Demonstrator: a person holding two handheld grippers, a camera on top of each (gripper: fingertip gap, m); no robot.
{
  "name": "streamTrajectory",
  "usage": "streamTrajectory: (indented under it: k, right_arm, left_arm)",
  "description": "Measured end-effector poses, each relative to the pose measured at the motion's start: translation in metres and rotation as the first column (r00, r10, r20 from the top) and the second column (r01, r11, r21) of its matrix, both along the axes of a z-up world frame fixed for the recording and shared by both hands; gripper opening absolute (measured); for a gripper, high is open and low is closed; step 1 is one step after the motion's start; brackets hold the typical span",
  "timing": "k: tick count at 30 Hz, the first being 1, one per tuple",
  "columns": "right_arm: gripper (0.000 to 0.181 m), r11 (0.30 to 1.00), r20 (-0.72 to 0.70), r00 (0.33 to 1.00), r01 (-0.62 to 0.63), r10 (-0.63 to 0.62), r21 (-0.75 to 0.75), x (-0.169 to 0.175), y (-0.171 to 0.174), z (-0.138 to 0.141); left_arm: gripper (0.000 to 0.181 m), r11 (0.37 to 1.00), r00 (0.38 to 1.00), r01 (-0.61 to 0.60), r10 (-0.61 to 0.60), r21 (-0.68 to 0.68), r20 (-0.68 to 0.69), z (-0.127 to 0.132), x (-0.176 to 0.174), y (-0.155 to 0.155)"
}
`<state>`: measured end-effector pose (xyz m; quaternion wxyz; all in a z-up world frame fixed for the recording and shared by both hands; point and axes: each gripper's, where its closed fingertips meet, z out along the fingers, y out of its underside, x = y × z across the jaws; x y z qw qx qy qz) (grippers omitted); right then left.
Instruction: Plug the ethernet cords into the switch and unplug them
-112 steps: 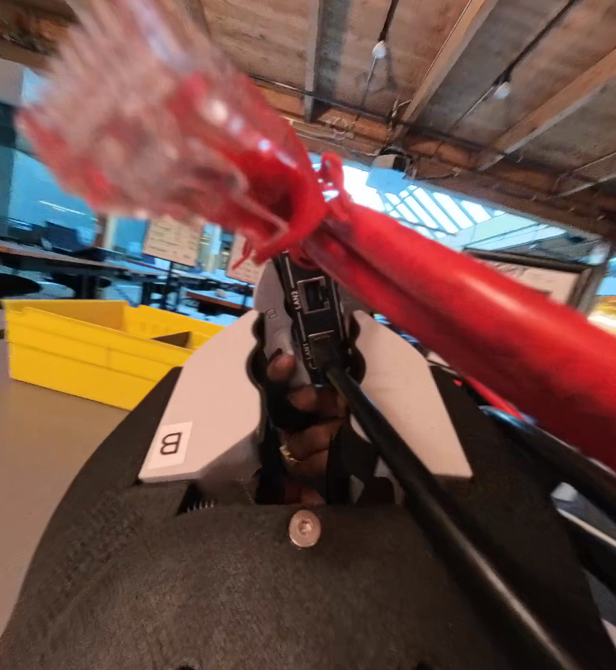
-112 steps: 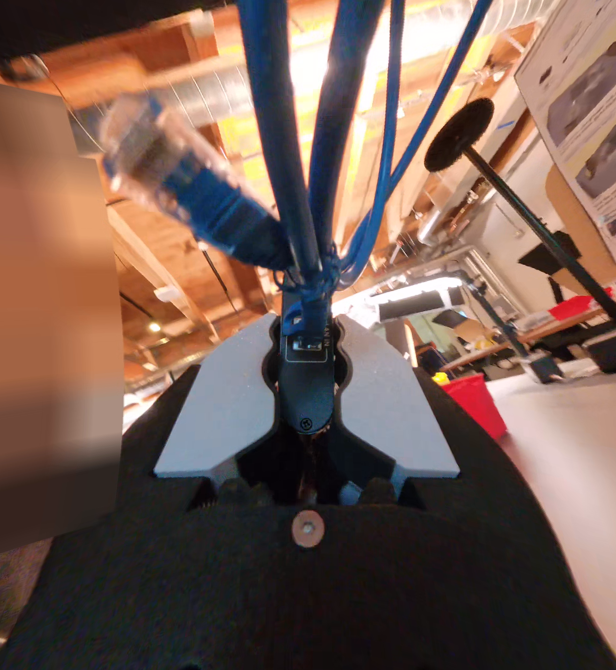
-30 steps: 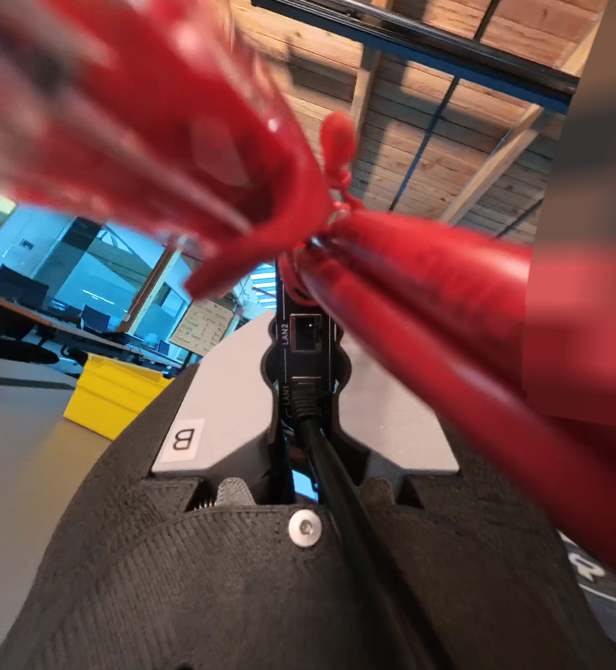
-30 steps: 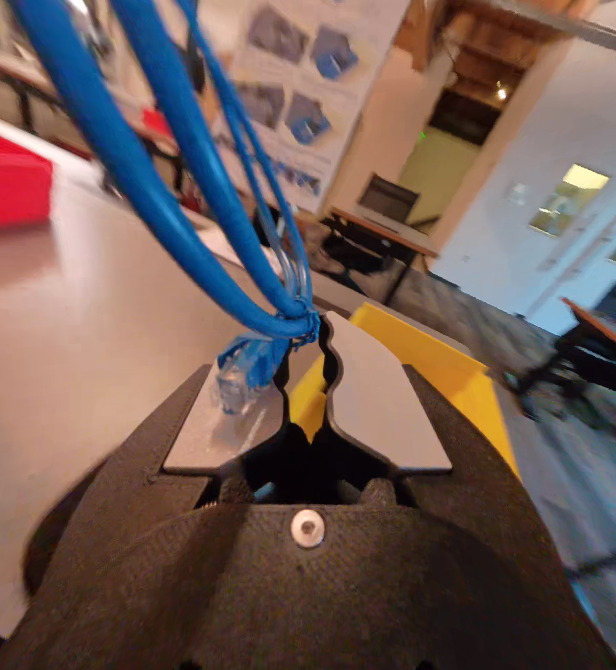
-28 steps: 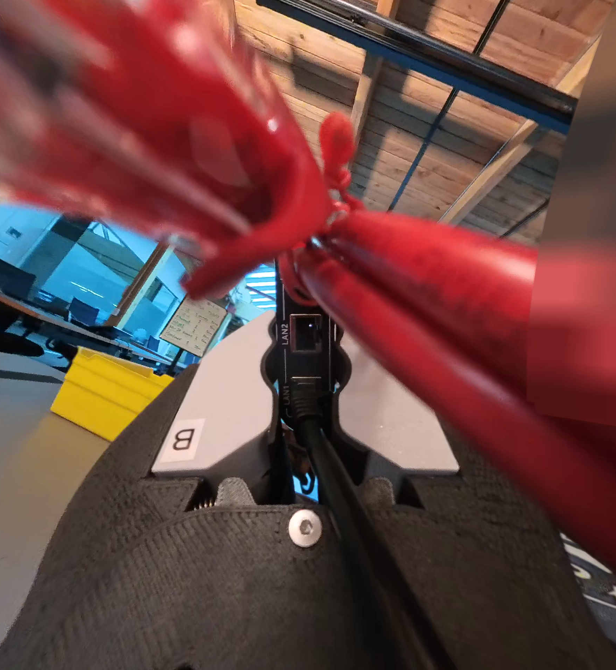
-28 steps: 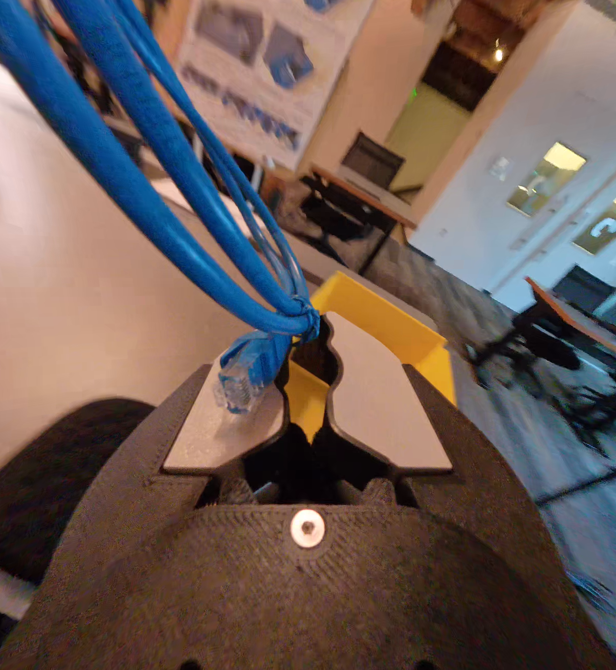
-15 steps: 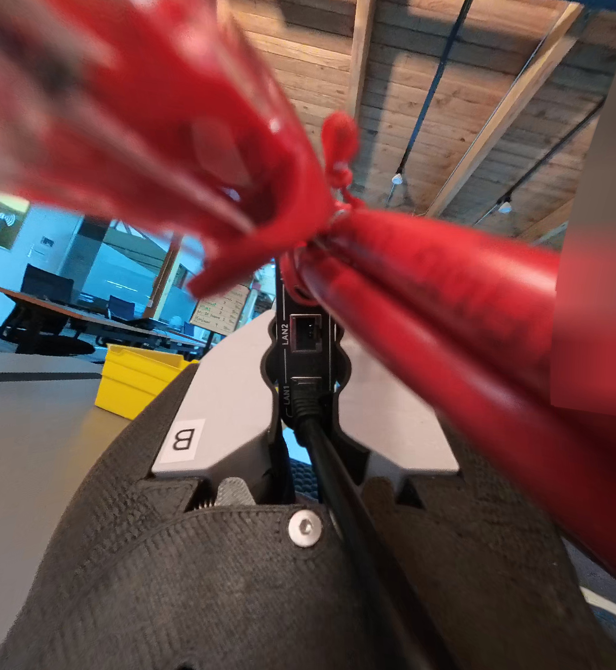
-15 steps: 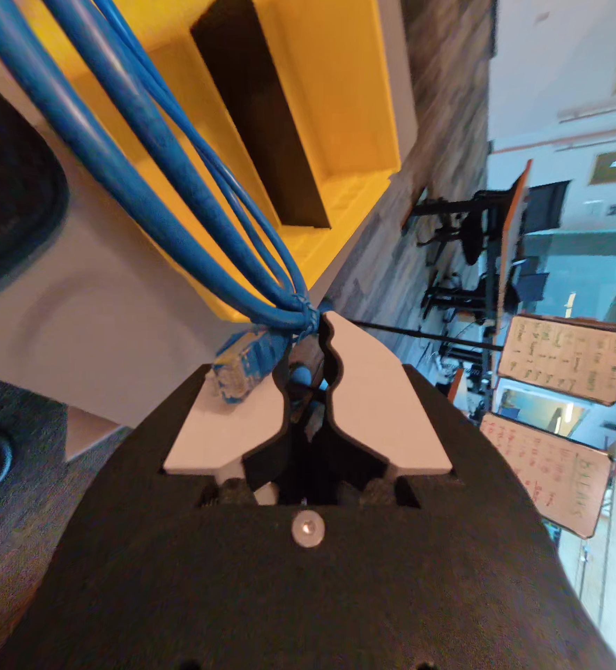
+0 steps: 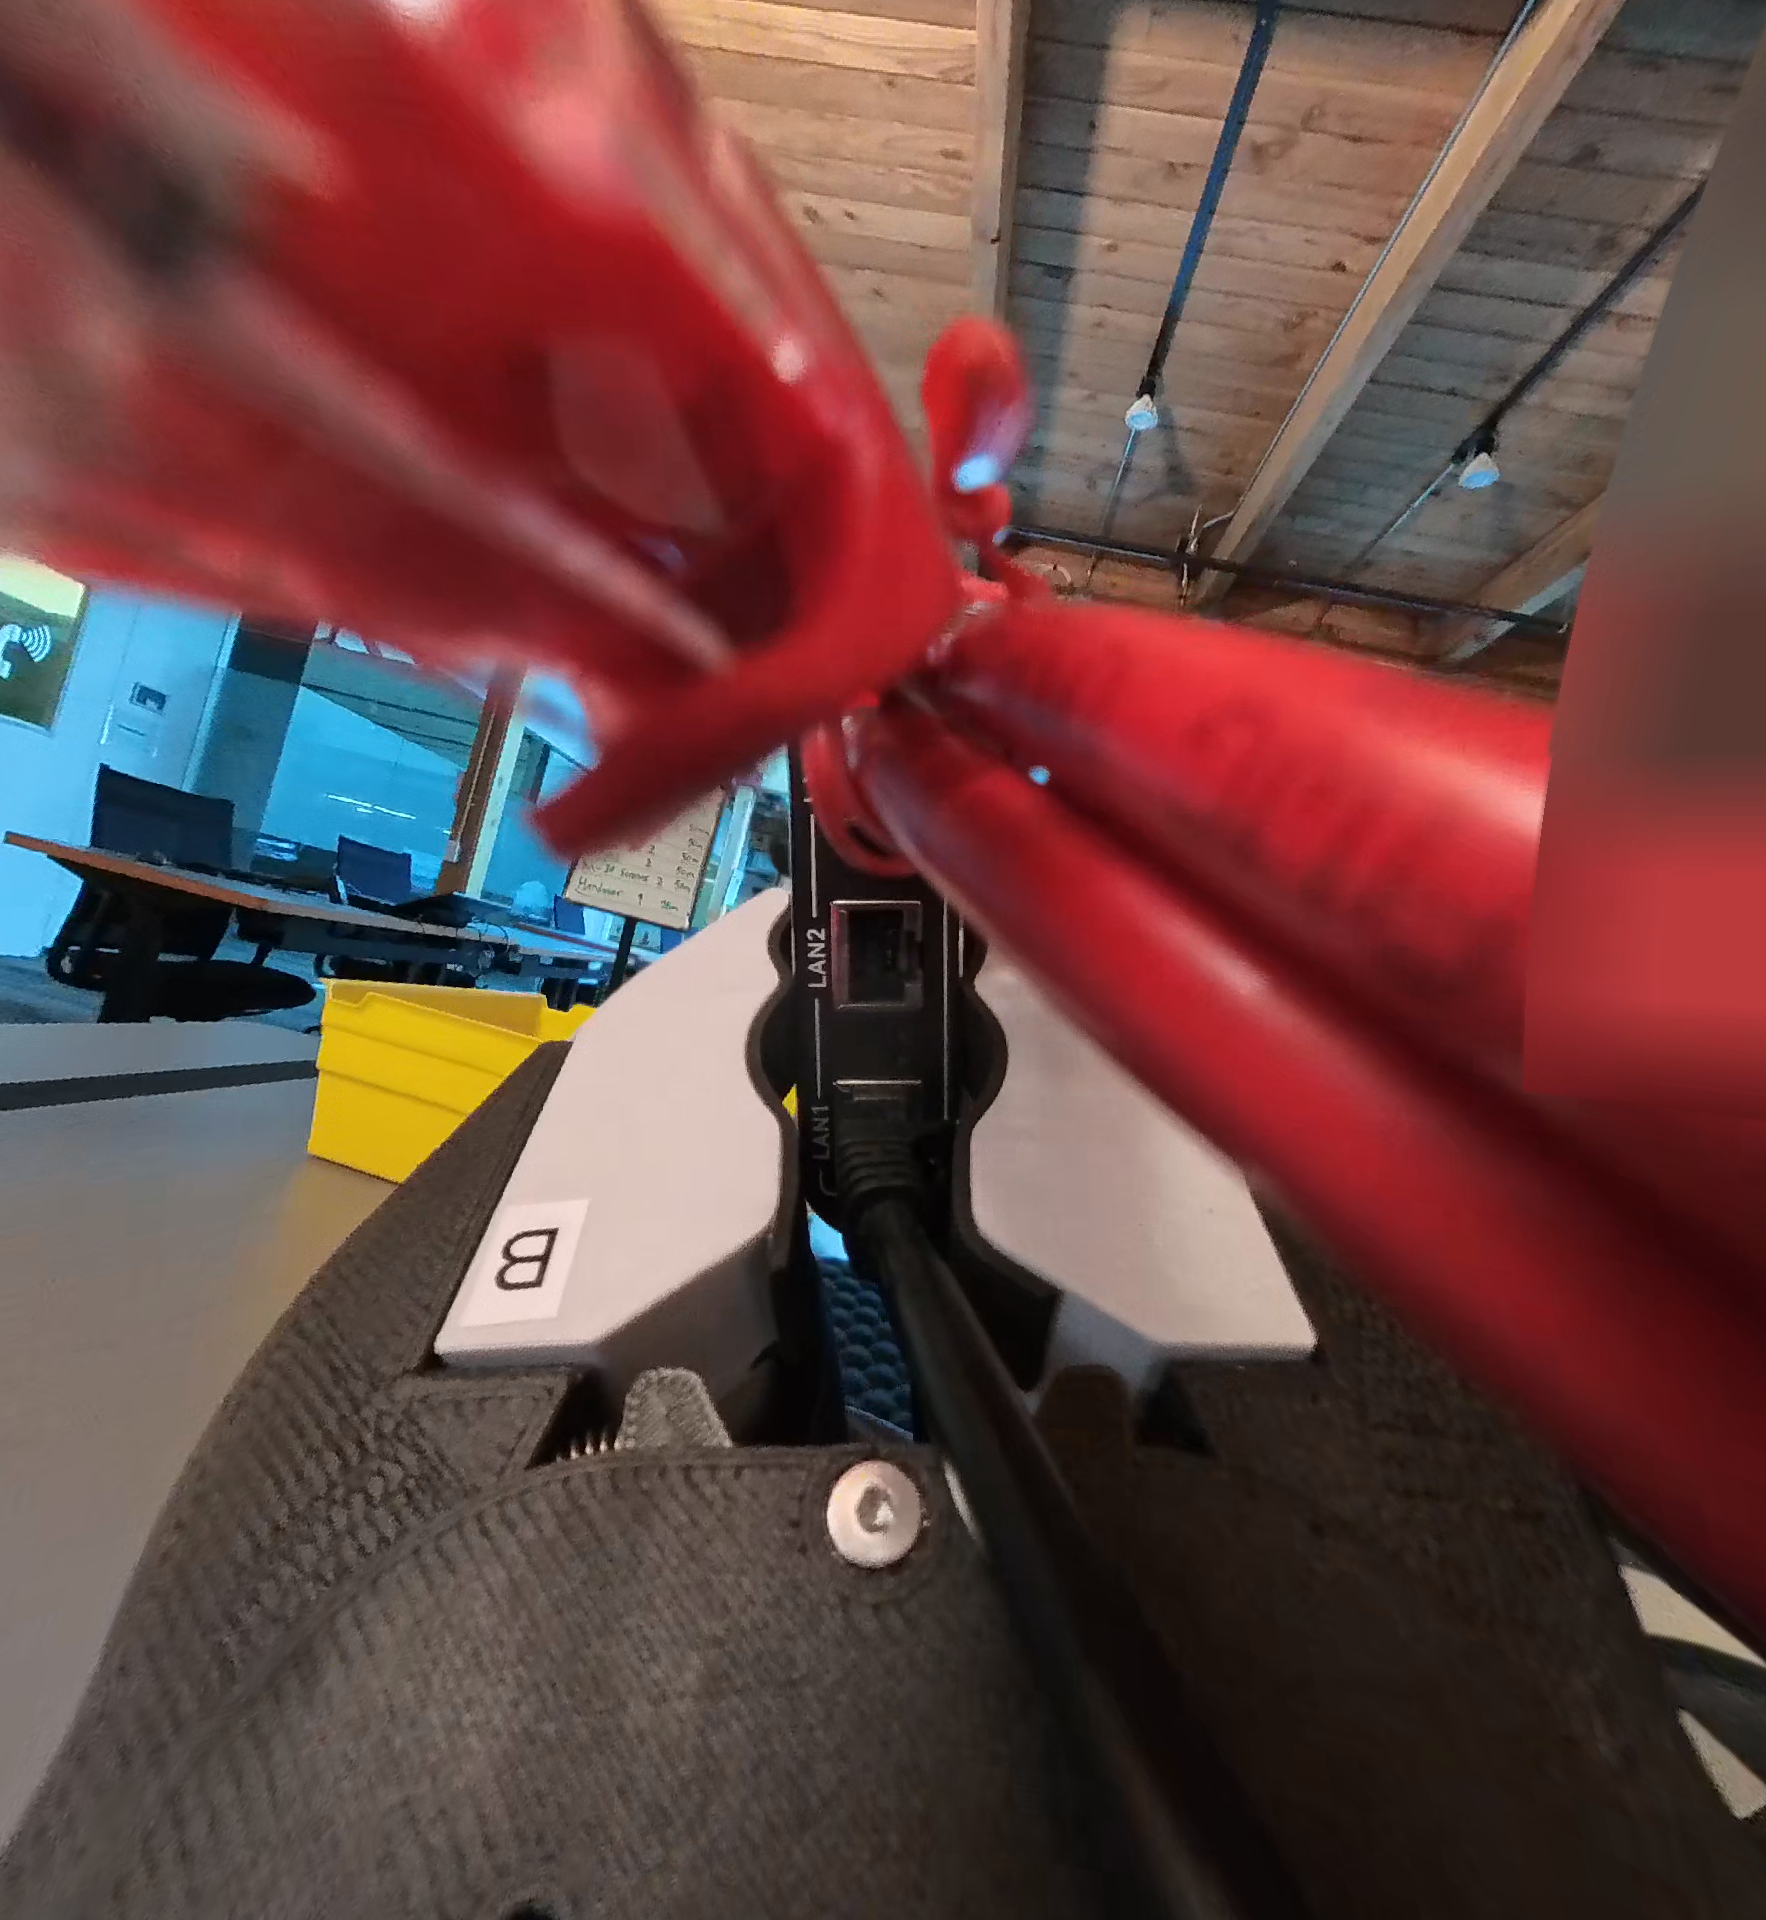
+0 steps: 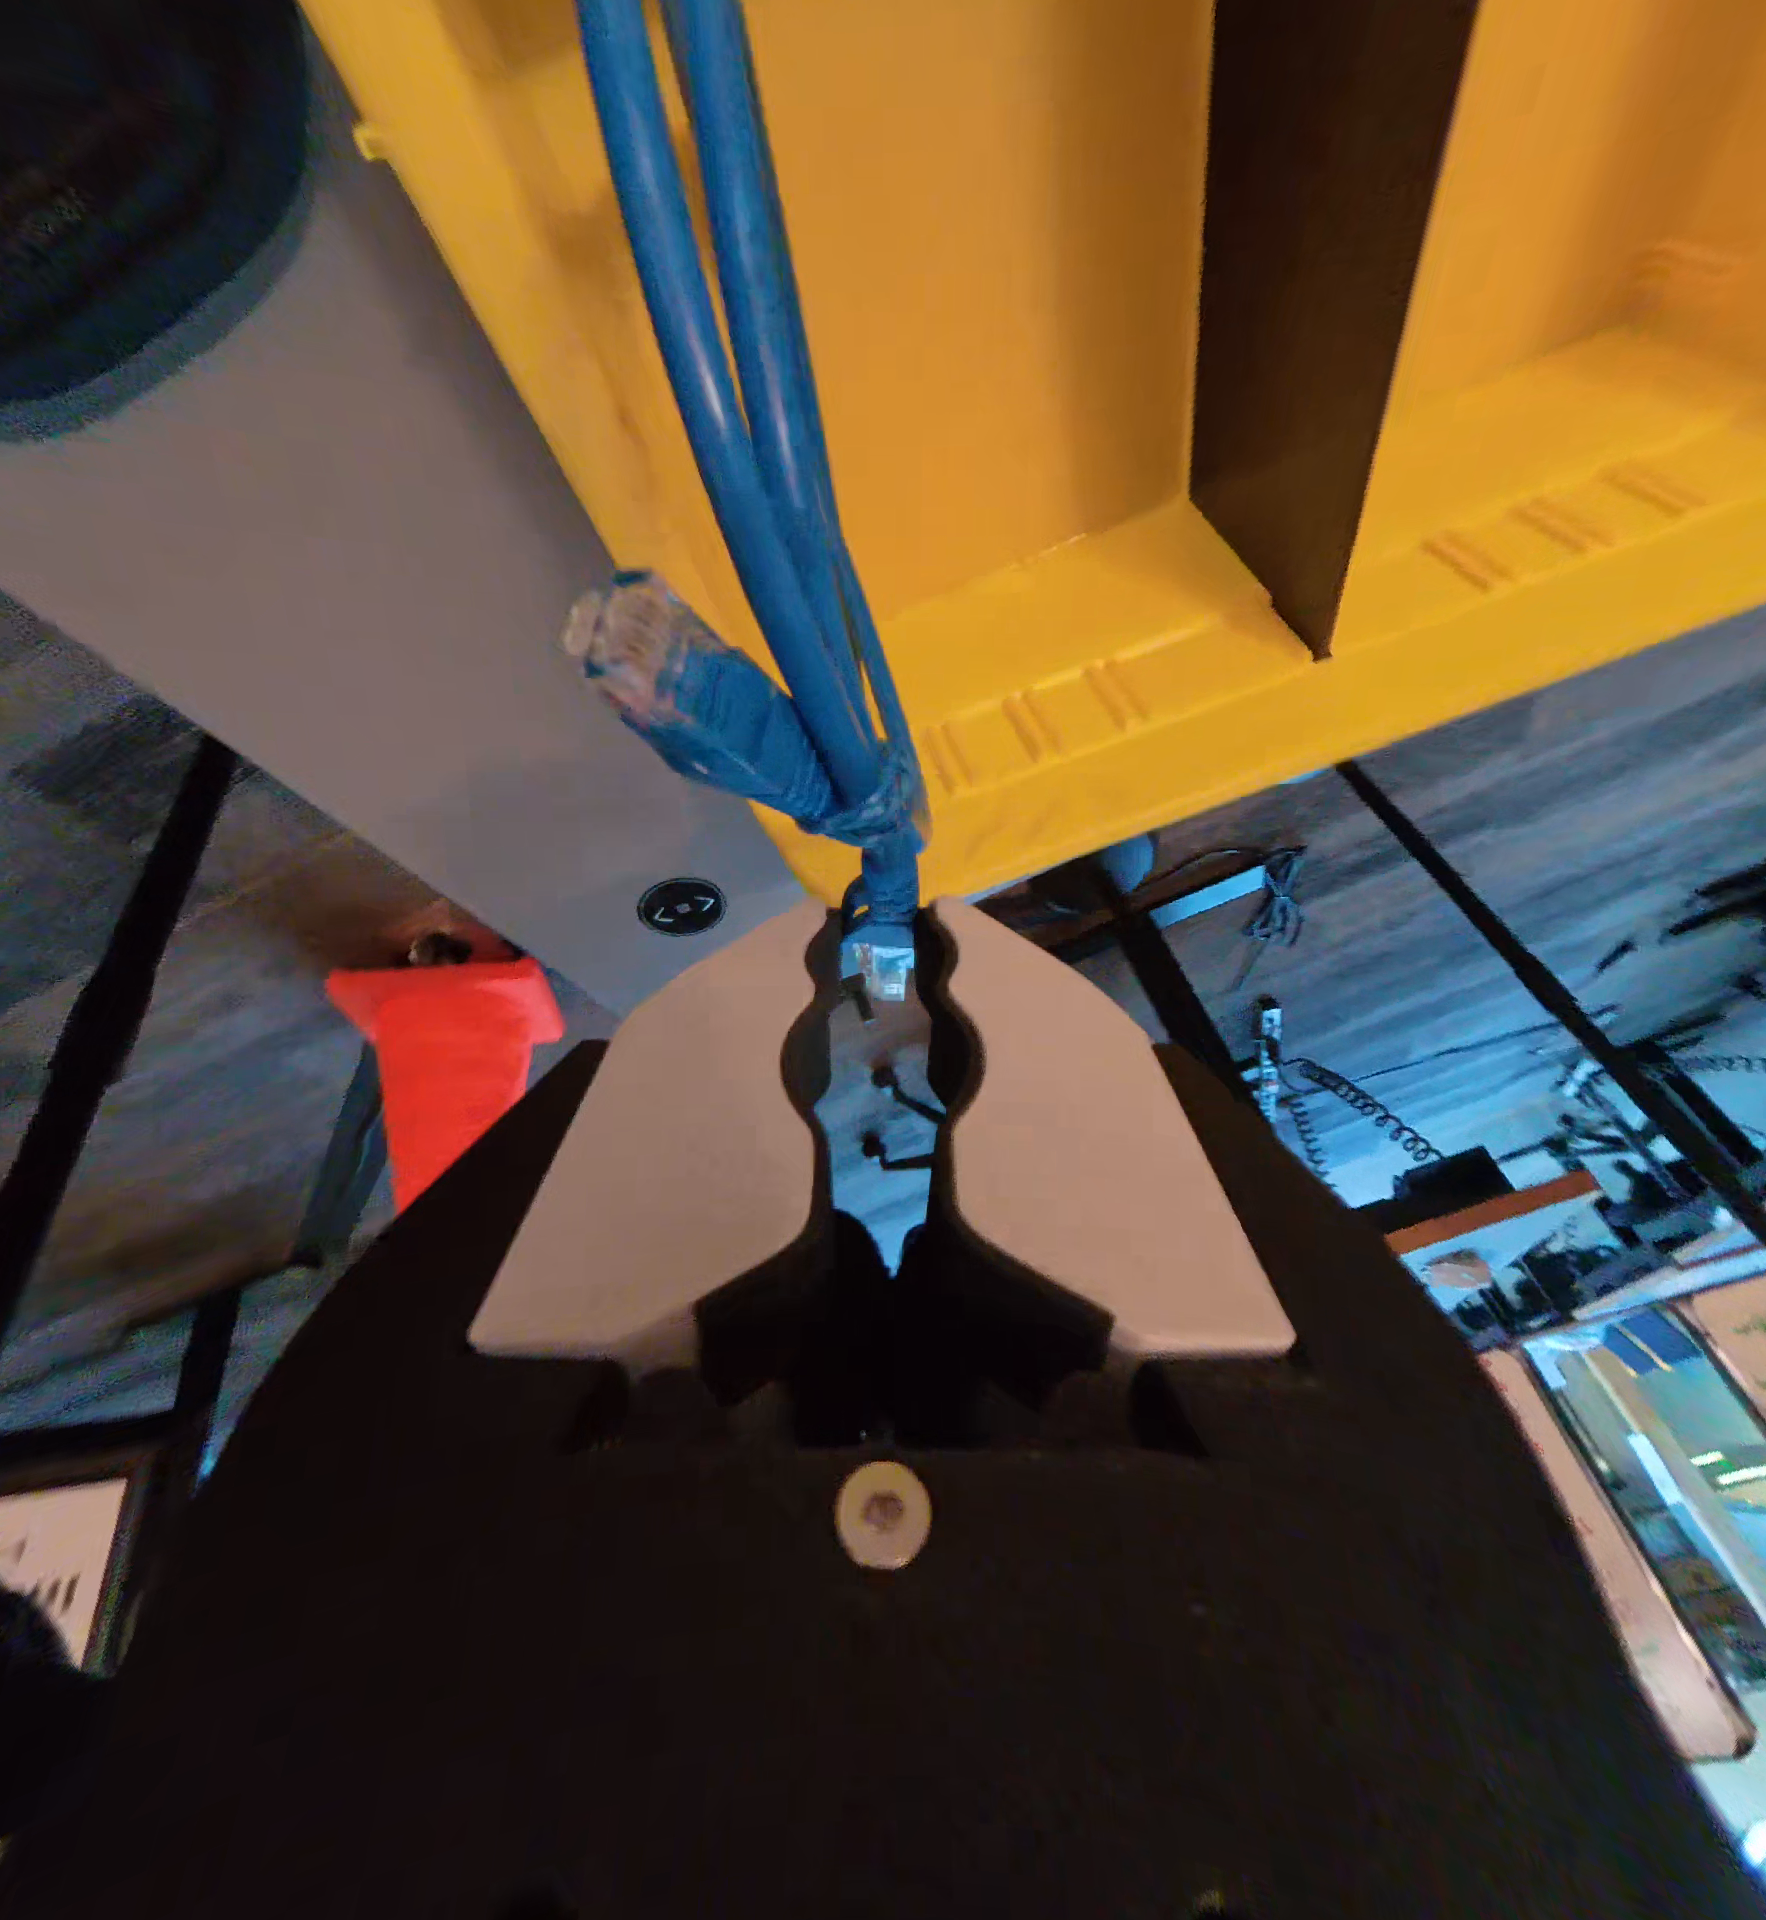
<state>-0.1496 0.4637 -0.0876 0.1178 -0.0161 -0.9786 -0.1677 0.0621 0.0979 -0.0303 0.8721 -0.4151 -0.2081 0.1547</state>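
Holding the switch (image 9: 884, 997) edge-on in your left gripper (image 9: 879, 1049), you have its jaws clamped on the black body, lifted off the grey surface (image 9: 100, 1247). A black cord (image 9: 972, 1455) sits plugged in the lower port; the port above it is empty. A bundled red ethernet cord (image 9: 1222, 831) hangs right in front of the lens, its connector (image 9: 339, 364) a blur; whether its other end sits in the switch is hidden behind the bundle.

Your right gripper (image 10: 884, 977) has its jaws nearly shut on the clear plug (image 10: 881, 961) of the blue ethernet cord (image 10: 744, 416), pinched at the tips. The second blue plug (image 10: 650, 655) dangles free beside the tie. The cord hangs over the yellow bin (image 10: 1066, 416) at the surface edge.

Progress as I judge it: blue is unplugged and out of the switch, so one unplug is done. Black is still in, red unclear, so more unplugging is likely left.

Versus 3.7 s ago: your right gripper then held the switch end with the blue plug seated in it; now it grips only the plug, away from the switch, pointed down at the bin. The left view has hardly changed in the last second; only the background has shifted.
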Motion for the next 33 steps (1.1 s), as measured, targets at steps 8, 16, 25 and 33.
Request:
streamTrajectory:
  k: [8,16,25,33]
  right_arm:
    - [0.013,0.999,0.048,0.999,0.002,-0.004,0.044,-0.046,-0.020,-0.011]
    - [0.014,1.000,0.005,1.000,0.009,-0.009,0.012,-0.080,-0.036,-0.028]
    - [0.044,0.960,-0.231,0.968,0.028,-0.095,-0.278,-0.105,-0.076,-0.018]
    - [0.048,-0.111,-0.115,0.992,-0.109,0.042,-0.988,0.051,-0.259,0.095]
  left_arm:
    - [0.024,0.999,1.000,0.018,-0.018,0.028,0.009,0.001,0.000,-0.003]
    - [0.024,0.999,1.000,0.015,-0.016,0.031,0.014,0.001,0.000,-0.004]
    - [0.024,0.999,0.998,0.025,-0.027,0.031,0.063,-0.004,-0.005,-0.004]
    - [0.025,0.989,0.957,0.139,-0.120,-0.055,0.265,-0.032,-0.018,0.016]
